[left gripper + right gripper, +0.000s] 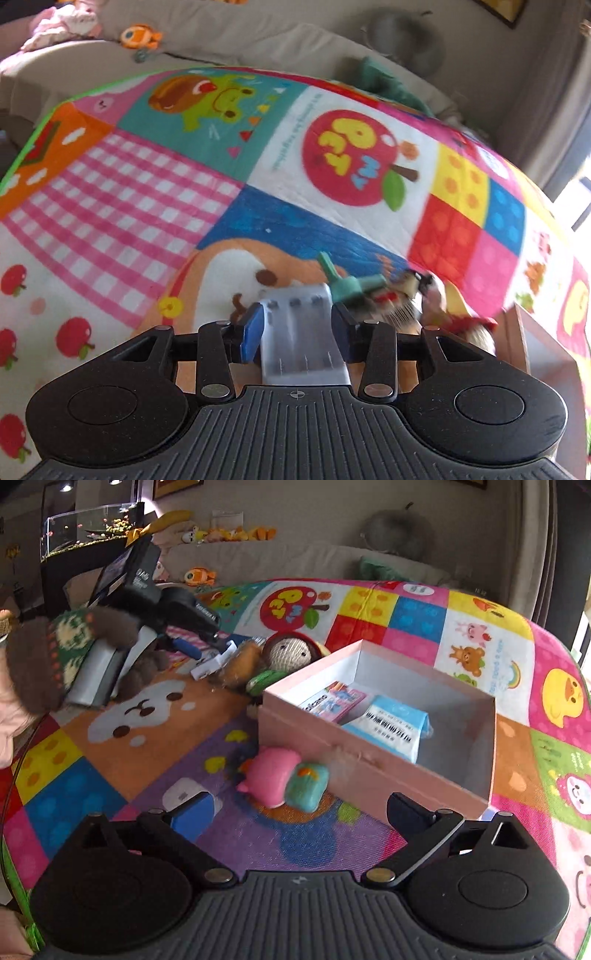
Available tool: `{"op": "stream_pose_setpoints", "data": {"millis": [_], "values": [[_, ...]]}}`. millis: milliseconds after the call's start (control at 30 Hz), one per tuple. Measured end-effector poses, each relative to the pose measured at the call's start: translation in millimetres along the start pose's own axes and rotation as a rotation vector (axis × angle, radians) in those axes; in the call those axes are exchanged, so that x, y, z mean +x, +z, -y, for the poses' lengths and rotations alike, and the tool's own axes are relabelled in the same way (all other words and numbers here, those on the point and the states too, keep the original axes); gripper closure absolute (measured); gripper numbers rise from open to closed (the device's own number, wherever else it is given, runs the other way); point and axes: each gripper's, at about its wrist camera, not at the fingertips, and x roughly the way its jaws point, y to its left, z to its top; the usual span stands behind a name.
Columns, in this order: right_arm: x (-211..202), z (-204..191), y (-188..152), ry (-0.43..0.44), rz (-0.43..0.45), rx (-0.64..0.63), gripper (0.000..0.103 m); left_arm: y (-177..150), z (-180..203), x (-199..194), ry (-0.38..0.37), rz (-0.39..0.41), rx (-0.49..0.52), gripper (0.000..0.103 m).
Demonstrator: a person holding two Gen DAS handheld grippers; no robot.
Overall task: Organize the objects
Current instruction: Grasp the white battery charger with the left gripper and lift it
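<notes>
Bright patchwork play mat (491, 653) carries our pink box (369, 764); right tongs (299, 812) gape empty, pink plush toy (273, 775) just ahead; left tongs (299, 325) clamp a translucent case (301, 332)

1. Left wrist view: mounted behind the left gripper (297, 325), looking forward and downward along its two fingers; close above the colourful patchwork cartoon play mat (155, 192); beige sofa (258, 40) across the far background.
2. Right wrist view: mounted behind the right gripper (299, 808), tilted forward and downward over the same play mat (480, 635); the open pink cardboard box (332, 746) lies near.
3. Shared ground: the mat's red apple panel (351, 158) (288, 605), the orange fish plush toy (140, 36) (199, 576) and the sofa (295, 559). The right view also shows the left gripper (221, 640) from the side.
</notes>
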Motion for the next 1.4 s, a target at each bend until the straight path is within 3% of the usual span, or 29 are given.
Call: {"op": "stream_pose_setpoints", "data": {"millis": [67, 200, 400, 667, 800, 933, 1033, 1133, 1200, 1400], "values": [[6.7, -5.9, -3.9, -0.006, -0.019, -0.013, 0.003, 1.5, 1.6, 7.1, 0.028, -0.043, 0.014, 0.061], [8.7, -13.6, -2.5, 0.01, -0.014, -0.035, 0.003, -10.7, 0.1, -4.9, -0.007, -0.042, 0.097, 0.064], [15.2, -25.0, 8.5, -0.011, -0.002, -0.083, 0.003, -57.4, -10.7, -50.1, -0.059, -0.066, 0.271, 0.066], [37.3, -16.3, 9.0, -0.063, -0.033, 0.039, 0.003, -121.2, -13.7, -117.8, -0.179, -0.131, 0.429, 0.066], [38.0, -16.7, 7.1, -0.064, -0.037, 0.065, 0.003, -134.8, -0.8, -121.9, -0.142, -0.081, 0.493, 0.063], [32.9, -19.7, 3.1, -0.071, -0.027, 0.069, 0.003, -132.1, 10.3, -114.8, -0.136, -0.092, 0.48, 0.063], [30.6, -19.1, -3.2, -0.081, -0.026, 0.066, 0.003, -134.0, 11.5, -115.8, -0.217, -0.126, 0.469, 0.063], [35.7, -16.1, -12.8, -0.076, -0.051, 0.077, 0.003, -134.1, 3.0, -114.4, -0.317, -0.163, 0.389, 0.064], [37.2, -12.7, -17.6, -0.072, -0.052, 0.107, 0.0, -136.6, 0.7, -113.8, -0.345, -0.169, 0.376, 0.064], [40.4, -7.2, -17.9, -0.042, -0.07, 0.139, 0.0, -160.4, 27.2, -128.9, -0.298, -0.104, 0.644, 0.064]]}}
